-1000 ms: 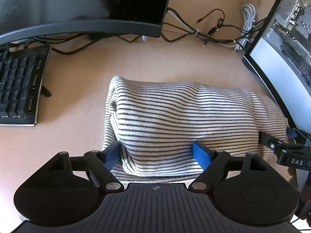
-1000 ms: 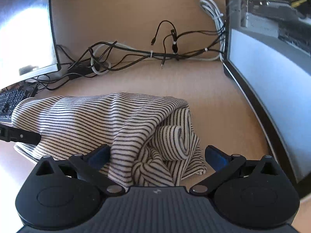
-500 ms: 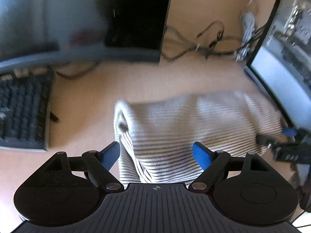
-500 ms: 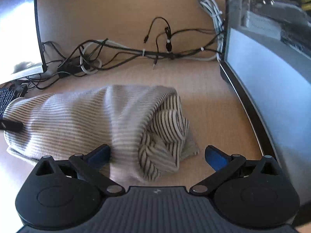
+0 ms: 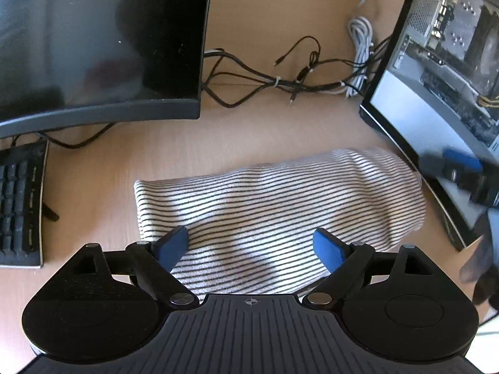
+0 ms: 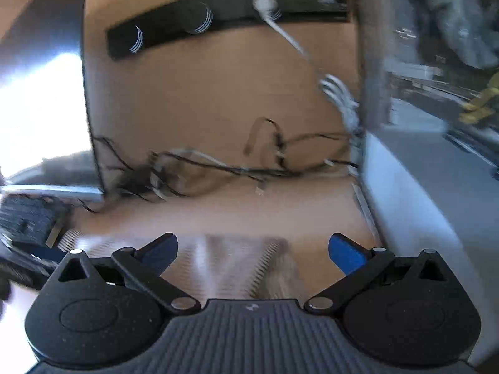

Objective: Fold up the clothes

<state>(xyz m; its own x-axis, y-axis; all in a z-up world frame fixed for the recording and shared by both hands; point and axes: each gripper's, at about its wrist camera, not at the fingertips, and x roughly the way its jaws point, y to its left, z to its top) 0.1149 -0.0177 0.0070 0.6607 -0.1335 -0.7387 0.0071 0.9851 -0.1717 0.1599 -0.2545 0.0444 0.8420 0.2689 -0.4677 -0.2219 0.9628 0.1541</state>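
2 tools spread wide over 1 folded striped shirt, and we hold nothing.

We judge the fold nearly done, so we should lift both tools straight up and clear without snagging the cloth. Our left tool hangs with its blue pads apart above the shirt's near edge. Our right tool, in a blurred view, is spread too, with the shirt's right end low between its pads. That shirt lies flat on the surface, between the monitor and the computer case.

Left tool spread wide above folded striped garment.
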